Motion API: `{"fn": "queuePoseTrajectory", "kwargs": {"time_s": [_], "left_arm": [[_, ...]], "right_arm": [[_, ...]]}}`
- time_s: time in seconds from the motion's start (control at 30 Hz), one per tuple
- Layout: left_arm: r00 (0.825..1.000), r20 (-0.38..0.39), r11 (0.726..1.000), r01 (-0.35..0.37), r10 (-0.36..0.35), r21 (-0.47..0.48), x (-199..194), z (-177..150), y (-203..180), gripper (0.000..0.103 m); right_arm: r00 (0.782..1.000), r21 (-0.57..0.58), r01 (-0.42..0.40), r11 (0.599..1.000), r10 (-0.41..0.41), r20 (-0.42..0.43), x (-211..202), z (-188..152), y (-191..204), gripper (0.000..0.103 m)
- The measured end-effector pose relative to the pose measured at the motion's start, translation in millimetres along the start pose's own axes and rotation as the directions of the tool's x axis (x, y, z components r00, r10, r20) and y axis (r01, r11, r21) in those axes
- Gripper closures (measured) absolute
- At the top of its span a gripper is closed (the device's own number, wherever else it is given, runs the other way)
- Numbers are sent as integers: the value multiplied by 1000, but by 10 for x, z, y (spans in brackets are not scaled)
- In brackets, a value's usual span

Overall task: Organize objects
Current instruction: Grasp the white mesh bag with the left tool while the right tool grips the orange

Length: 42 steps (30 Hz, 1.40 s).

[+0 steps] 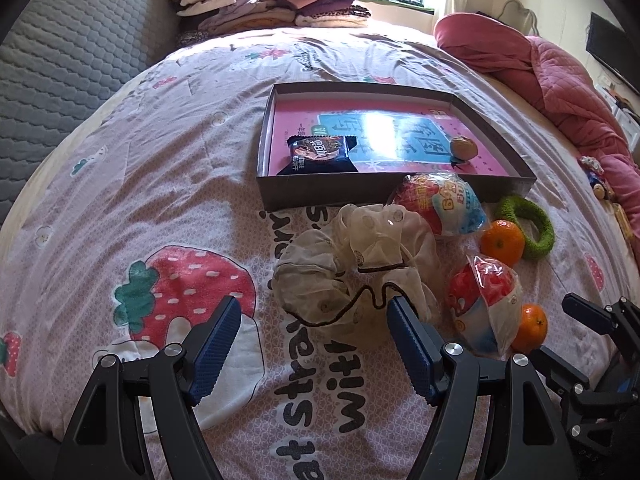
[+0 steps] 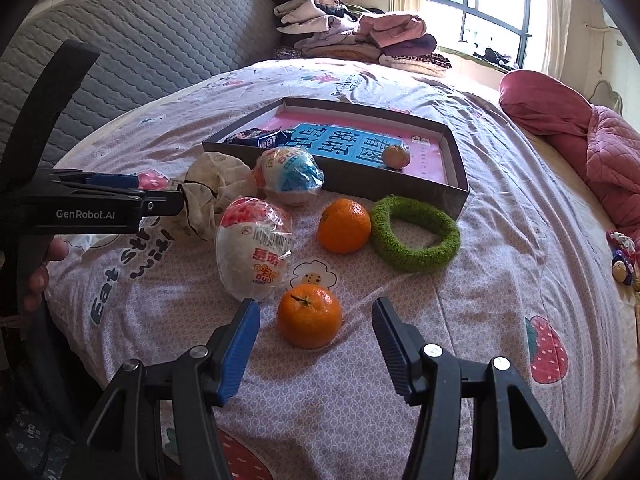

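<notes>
A shallow dark box [image 1: 332, 190] [image 2: 456, 148] lies on the bed, holding a dark snack packet [image 1: 322, 154] [image 2: 260, 139] and a small brown ball [image 1: 463, 147] [image 2: 396, 156]. In front of it lie a cream scrunchie [image 1: 352, 264] [image 2: 216, 188], two wrapped toy eggs [image 1: 440, 204] [image 1: 484, 304] [image 2: 290, 176] [image 2: 254, 246], two oranges [image 1: 502, 242] [image 1: 530, 328] [image 2: 344, 225] [image 2: 309, 315] and a green ring [image 1: 540, 228] [image 2: 416, 234]. My left gripper [image 1: 314, 316] [image 2: 160, 190] is open, its fingers on either side of the scrunchie's near edge. My right gripper [image 2: 316, 316] is open around the near orange.
A stack of folded clothes [image 1: 272, 0] [image 2: 356, 36] sits at the far end of the bed. A pink quilt [image 1: 560, 80] [image 2: 592, 136] lies along the right side. A grey quilted headboard [image 1: 60, 60] [image 2: 140, 40] rises on the left. Small trinkets [image 2: 622, 260] lie at the right edge.
</notes>
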<state>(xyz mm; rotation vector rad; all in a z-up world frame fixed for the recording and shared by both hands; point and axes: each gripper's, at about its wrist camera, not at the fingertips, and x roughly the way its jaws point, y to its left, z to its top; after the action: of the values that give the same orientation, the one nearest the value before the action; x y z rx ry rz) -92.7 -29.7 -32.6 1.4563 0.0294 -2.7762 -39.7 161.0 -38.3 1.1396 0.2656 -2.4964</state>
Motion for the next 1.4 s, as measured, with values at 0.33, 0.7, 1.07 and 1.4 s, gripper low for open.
{"fn": "queuePoseTrajectory", "kwargs": {"time_s": [0.33,0.7,1.07,1.4], "left_arm": [[1000,-20,1000,-18,19,17,265,82,-27,26],[1000,-8,1000,26,-26,3,470,209,3,26],[997,4,997,83,-83,-3,578,281,18,34],[981,4,980,193,-193,-51,588,287,56,86]], "right_arm": [[1000,10,9,1000,-8,-10,138,-14,-50,45],[1000,-6,3,1000,-3,-15,223,-26,-31,50],[999,-15,-31,999,31,-16,289,-23,4,64],[998,17,-54,998,54,-13,306,-9,-50,64]]}}
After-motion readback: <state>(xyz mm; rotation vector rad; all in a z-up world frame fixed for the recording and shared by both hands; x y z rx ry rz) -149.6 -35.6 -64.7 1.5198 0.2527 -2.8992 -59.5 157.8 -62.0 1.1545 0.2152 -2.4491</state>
